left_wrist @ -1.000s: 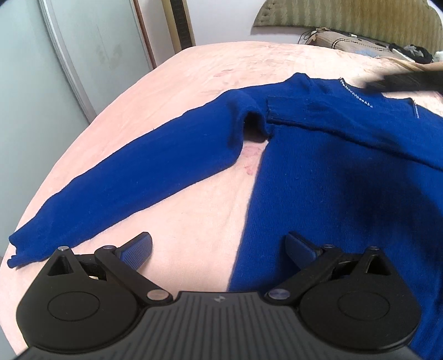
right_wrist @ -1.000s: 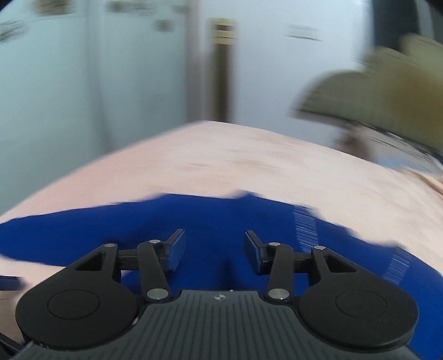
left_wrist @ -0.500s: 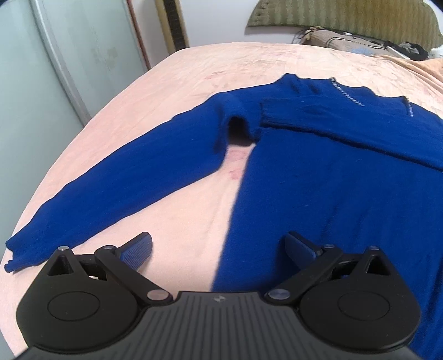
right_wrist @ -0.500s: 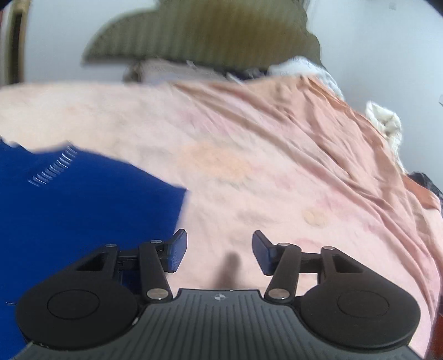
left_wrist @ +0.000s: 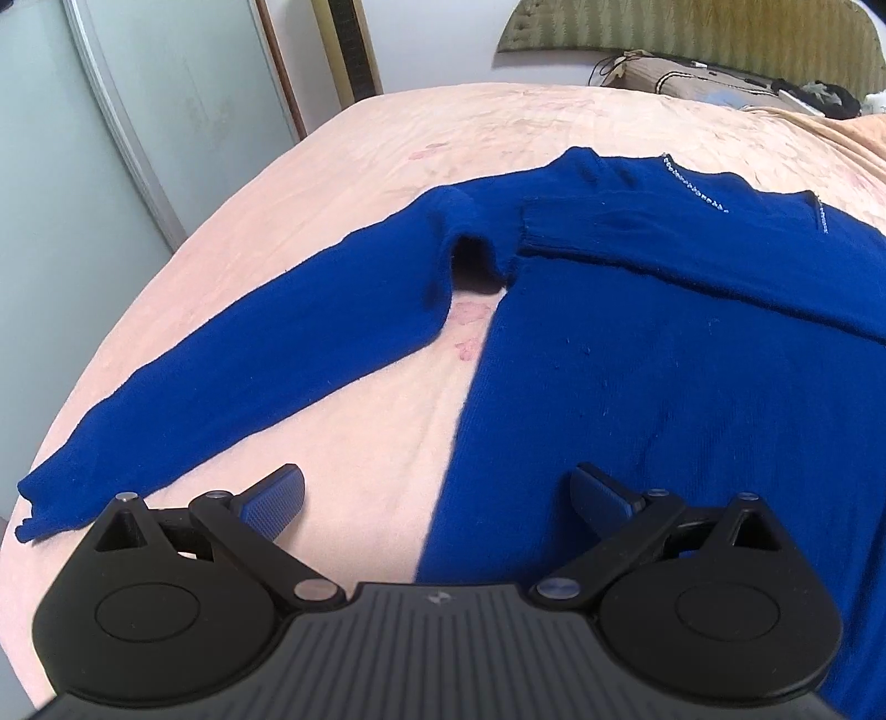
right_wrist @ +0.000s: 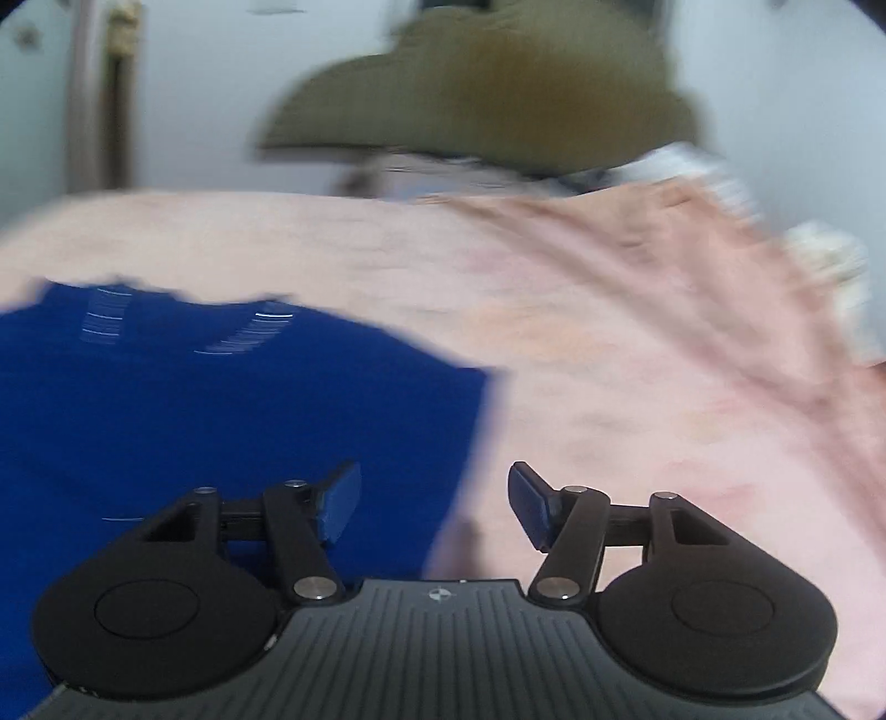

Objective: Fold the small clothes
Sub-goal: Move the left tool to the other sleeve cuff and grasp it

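Observation:
A blue knit sweater [left_wrist: 664,354] lies flat on a pink bed [left_wrist: 387,166]. Its left sleeve [left_wrist: 266,354] stretches out toward the bed's left edge, and the other sleeve lies folded across the chest. My left gripper [left_wrist: 437,498] is open and empty, held above the sweater's lower left edge. In the blurred right wrist view, my right gripper [right_wrist: 434,504] is open and empty above the sweater's right side edge [right_wrist: 221,399], with the left finger over the blue cloth and the right finger over the bedsheet [right_wrist: 664,387].
A green headboard [left_wrist: 692,44] and pillows [left_wrist: 714,83] stand at the bed's far end. Pale wardrobe doors [left_wrist: 138,122] run along the left side of the bed. White bedding [right_wrist: 830,277] lies at the right.
The right gripper swung from over the sweater's chest out to the right, then back to its right edge. The left gripper shifted slightly; the right gripper no longer shows in its view.

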### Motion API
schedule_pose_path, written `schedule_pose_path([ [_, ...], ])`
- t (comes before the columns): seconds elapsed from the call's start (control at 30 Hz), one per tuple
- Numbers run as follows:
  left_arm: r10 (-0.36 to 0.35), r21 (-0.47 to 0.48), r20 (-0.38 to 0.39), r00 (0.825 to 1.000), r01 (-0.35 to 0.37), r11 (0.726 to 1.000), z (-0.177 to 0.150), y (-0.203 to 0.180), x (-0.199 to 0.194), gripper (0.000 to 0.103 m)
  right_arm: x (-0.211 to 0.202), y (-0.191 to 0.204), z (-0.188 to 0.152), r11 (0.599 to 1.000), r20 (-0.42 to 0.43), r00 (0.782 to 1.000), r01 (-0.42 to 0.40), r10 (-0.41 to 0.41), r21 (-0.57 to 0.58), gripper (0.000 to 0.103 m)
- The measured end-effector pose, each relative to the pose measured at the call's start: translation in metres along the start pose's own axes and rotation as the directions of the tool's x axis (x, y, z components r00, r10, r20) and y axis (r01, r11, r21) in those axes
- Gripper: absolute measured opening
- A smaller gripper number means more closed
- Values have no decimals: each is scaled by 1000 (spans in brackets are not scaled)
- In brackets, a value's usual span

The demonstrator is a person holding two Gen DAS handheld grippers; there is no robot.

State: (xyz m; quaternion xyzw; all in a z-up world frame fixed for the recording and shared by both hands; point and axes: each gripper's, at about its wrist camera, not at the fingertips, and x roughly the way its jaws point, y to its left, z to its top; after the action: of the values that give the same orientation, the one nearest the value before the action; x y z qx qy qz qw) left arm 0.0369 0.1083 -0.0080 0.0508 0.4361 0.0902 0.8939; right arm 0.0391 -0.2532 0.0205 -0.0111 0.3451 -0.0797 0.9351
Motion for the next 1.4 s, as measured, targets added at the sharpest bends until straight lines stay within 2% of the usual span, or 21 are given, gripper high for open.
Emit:
schedule_pose_path([
  [0.03,4,1,6,1000,-4,1000,-1,0,-1,103,7,6,-3,1000,-37,999,8,-9,-27,65],
  [0.07,9,2,12,1000,-9,1000,-1,1,-2,103,16,15,-2,995,-74,994,71,-76,-74,65],
  [0.1,17,1,20,1000,-17,1000,-3,2,-3,103,19,23,-2,982,-65,985,152,-160,-110,67],
  [0.13,25,-3,27,999,-25,1000,-4,3,-4,103,11,31,1,977,-29,981,189,-193,-102,67],
  [0.17,36,-12,36,999,-35,999,-5,5,-4,103,-1,37,6,982,-1,984,176,-176,-75,64],
  [0.2,50,-28,46,998,-48,998,-7,7,-3,103,-16,48,12,994,43,994,101,-99,-51,64],
  [0.23,57,-42,51,997,-55,998,-8,9,-3,103,-30,64,16,998,82,997,-9,14,-59,65],
  [0.3,57,-74,64,996,-52,996,-9,14,-4,103,-41,95,20,981,103,981,-150,163,-123,74],
  [0.4,91,-134,108,990,-76,988,-12,25,-10,103,-40,147,15,938,63,957,-263,283,-227,75],
  [0.5,128,-180,113,985,-106,978,-14,44,-13,103,-33,182,-2,915,-4,947,-312,322,-256,75],
  [0.6,158,-241,58,986,-140,960,-15,66,-6,103,-19,204,-22,906,-76,958,-288,278,-311,74],
  [0.67,168,-293,11,986,-157,943,-16,80,2,103,-27,210,-26,910,-42,964,-263,264,-320,74],
  [0.77,154,-346,-33,988,-156,925,-17,93,9,103,-47,213,-26,903,16,953,-283,304,-324,78],
  [0.83,158,-353,-33,987,-159,922,-16,96,10,103,-53,210,-22,900,34,949,-286,314,-328,81],
  [0.97,208,-335,-34,977,-208,919,-14,95,10,103,-57,204,-21,892,23,940,-315,341,-324,86],
  [1.1,213,-357,-51,976,-217,908,-15,102,11,103,-60,197,-24,891,-9,931,-351,364,-287,87],
  [1.4,221,-405,-80,972,-234,884,-15,116,16,103,-65,182,-31,899,19,930,-349,367,-265,87],
])
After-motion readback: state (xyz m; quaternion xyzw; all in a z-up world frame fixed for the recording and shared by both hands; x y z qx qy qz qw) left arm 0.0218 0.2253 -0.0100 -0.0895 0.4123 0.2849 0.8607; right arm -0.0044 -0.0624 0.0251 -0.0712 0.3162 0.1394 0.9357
